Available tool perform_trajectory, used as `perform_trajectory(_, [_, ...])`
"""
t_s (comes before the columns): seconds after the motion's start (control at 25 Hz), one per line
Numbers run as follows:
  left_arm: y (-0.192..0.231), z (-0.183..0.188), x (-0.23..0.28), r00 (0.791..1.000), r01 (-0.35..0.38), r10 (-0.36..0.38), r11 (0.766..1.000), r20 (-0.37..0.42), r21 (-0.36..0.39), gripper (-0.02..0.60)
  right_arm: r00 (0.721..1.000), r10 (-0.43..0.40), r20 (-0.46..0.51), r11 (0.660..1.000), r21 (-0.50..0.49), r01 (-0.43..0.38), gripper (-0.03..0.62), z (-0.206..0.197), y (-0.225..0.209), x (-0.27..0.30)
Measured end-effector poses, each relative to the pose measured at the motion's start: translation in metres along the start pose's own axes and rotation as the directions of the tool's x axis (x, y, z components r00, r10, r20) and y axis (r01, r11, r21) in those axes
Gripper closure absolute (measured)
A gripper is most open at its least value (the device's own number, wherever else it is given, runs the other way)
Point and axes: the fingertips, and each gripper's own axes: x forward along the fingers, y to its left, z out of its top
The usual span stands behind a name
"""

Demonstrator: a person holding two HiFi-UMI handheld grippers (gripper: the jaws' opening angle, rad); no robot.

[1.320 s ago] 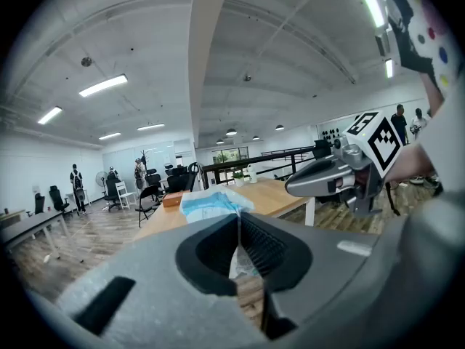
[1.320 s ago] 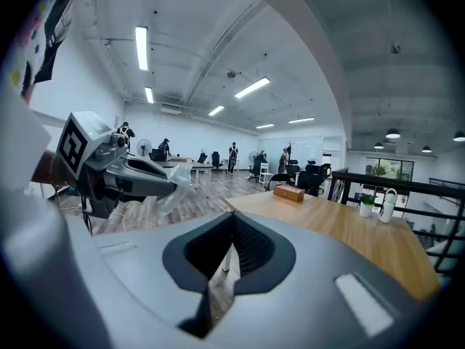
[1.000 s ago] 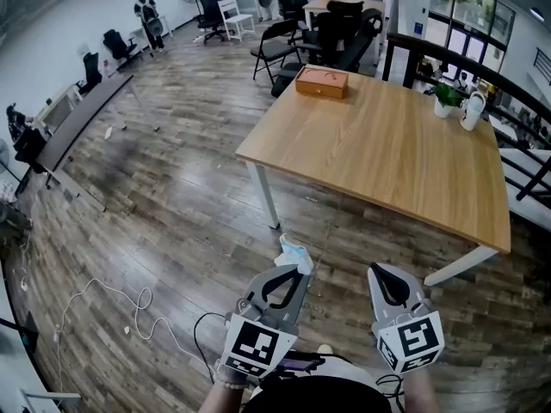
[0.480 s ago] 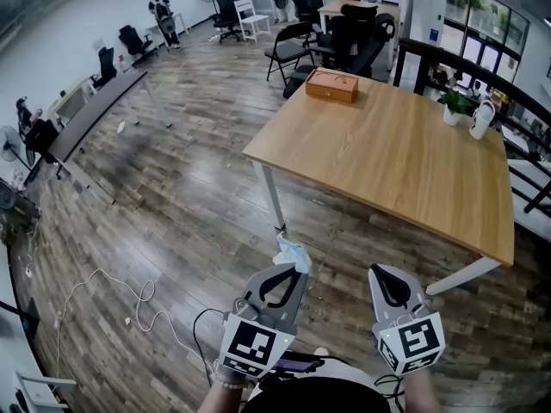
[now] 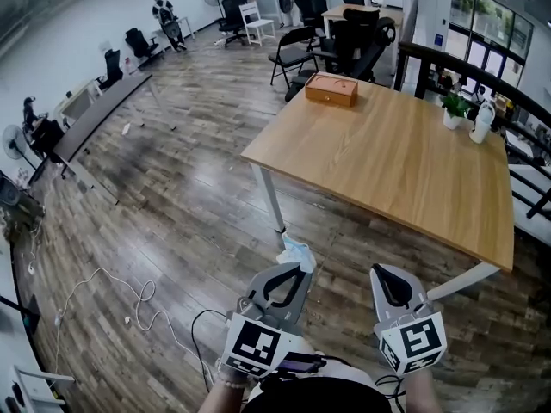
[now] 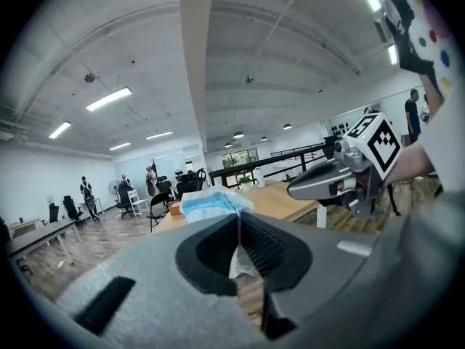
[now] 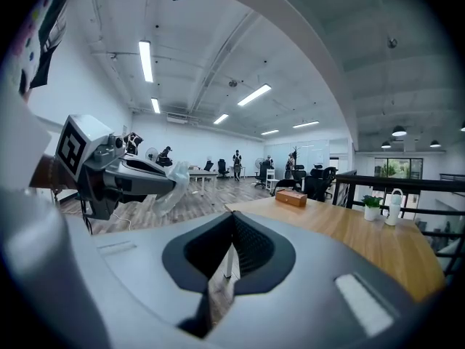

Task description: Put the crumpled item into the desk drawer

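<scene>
A crumpled blue-and-white face mask (image 5: pixel 295 252) sticks out of my left gripper (image 5: pixel 299 274), which is shut on it. In the left gripper view the mask (image 6: pixel 211 203) bunches above the closed jaws, with a white strip pinched between them. My right gripper (image 5: pixel 380 272) is beside it, shut and empty, its ribbed pads (image 7: pixel 243 242) pressed together. Both are held low over the wood floor, short of the wooden table (image 5: pixel 405 162). A small wooden box (image 5: pixel 331 89) sits on the table's far left corner. No drawer shows from here.
A potted plant (image 5: pixel 451 107) and a white jug (image 5: pixel 479 120) stand at the table's far right edge. Black chairs (image 5: pixel 297 54) crowd behind the table. A white cable (image 5: pixel 129 308) lies on the floor to the left. People stand far back by a long desk (image 5: pixel 95 110).
The room has shifted slightly in the head view, the table drawing a little nearer. Both grippers keep their places in the picture, and the mask stays pinched in the left one.
</scene>
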Motion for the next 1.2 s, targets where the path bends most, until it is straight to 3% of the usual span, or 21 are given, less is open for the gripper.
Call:
perform_trajectory(0.6, [0.042, -0.006, 0.054, 0.999, 0.017, -0.017, 1.0, 0.038, 0.002, 0.561, 1.0, -0.023, -0.01, 1.0, -0.011, 0.023, 0.594, -0.007, -0.031, 0.049])
perform_trajectory(1.2, [0.158, 0.009, 0.169, 0.997, 0.067, -0.067, 0.998, 0.028, 0.004, 0.561, 0.997, -0.072, -0.02, 0.997, 0.01, 0.073, 0.594, 0.028, -0.107, 0.183])
